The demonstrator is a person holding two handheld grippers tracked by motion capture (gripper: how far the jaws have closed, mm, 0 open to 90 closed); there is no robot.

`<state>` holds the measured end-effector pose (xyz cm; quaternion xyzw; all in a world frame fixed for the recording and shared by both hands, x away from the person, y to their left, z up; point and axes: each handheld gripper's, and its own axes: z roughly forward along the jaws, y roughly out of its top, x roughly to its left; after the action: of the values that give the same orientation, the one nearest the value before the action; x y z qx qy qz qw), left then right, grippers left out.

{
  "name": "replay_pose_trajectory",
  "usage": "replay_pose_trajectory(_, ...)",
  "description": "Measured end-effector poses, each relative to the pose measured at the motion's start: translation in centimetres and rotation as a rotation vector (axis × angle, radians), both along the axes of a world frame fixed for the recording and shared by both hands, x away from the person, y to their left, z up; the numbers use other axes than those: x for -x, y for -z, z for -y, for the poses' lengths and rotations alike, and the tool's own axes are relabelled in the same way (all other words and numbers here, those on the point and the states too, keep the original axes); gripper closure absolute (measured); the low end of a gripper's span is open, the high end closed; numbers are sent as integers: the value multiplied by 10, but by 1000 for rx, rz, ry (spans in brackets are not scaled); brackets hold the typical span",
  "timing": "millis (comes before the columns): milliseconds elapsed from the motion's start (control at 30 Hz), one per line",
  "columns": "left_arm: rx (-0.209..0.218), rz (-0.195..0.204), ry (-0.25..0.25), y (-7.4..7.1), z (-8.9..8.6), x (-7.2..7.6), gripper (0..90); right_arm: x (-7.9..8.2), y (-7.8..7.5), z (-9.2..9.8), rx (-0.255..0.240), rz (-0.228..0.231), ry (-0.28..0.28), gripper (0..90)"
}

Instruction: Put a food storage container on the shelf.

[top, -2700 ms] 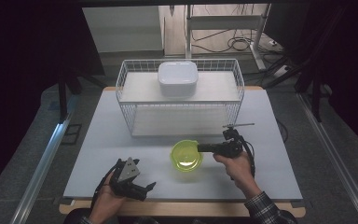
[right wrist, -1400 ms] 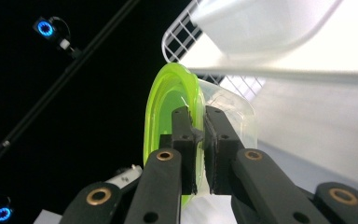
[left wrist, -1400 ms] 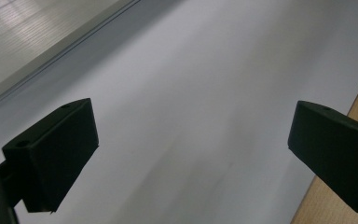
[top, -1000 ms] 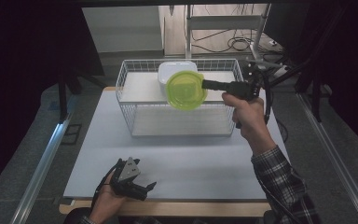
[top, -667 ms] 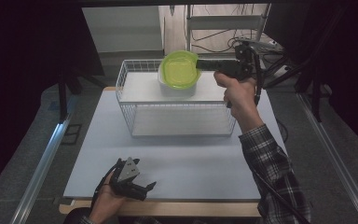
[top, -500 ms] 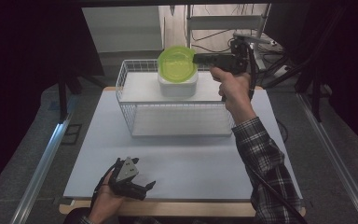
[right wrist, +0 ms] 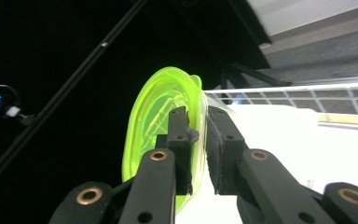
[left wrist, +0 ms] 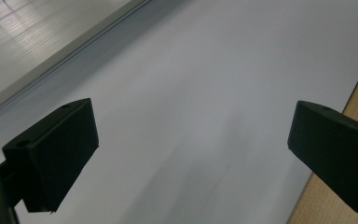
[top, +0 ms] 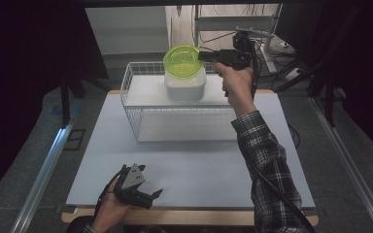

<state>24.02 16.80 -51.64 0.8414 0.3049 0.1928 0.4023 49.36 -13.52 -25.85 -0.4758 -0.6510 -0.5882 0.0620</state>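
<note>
the right gripper (top: 205, 55) held the green bowl (top: 182, 59) by its rim, directly above the white box (top: 185, 86) that stood in the wire basket (top: 131, 87). in the right gripper view the bowl (right wrist: 161, 121) stood on edge with its wall between the two pads (right wrist: 181, 140). the jaws had just been opening slightly; a narrow gap showed on the far side of the wall, so the grip looked light, though contact on one pad remained. whether the bowl's underside already touched the box could not be told from the high view.

the left gripper (top: 143, 196) rested near the front edge of the table (top: 199, 160), well apart from the box, jaws wide and nothing between them; its own view showed bare table (left wrist: 205, 93).

risks, as judged: with the grip easing while the bowl was tilted, it could slip out and roll off the box into the basket or over the wire rim. if released off centre, it could tip from the box top. a withdrawing pad could also catch the rim and drag the bowl along.
</note>
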Motion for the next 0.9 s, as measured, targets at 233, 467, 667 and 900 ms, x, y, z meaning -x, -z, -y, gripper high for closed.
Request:
replay_pose_trajectory(233,-4,-4,4,1,0,0,13,-4,1,-6,51,17,41,732)
replay_pose_trajectory(467,-10,-5,7,1,1,0,13,-8,3,-10,62,16,49,725)
replay_pose_trajectory(667,-14,-6,10,2,2,0,13,-12,7,-7,60,5,57,675)
replay_pose_trajectory(900,-15,-5,12,2,2,0,13,-12,7,-8,79,19,56,562)
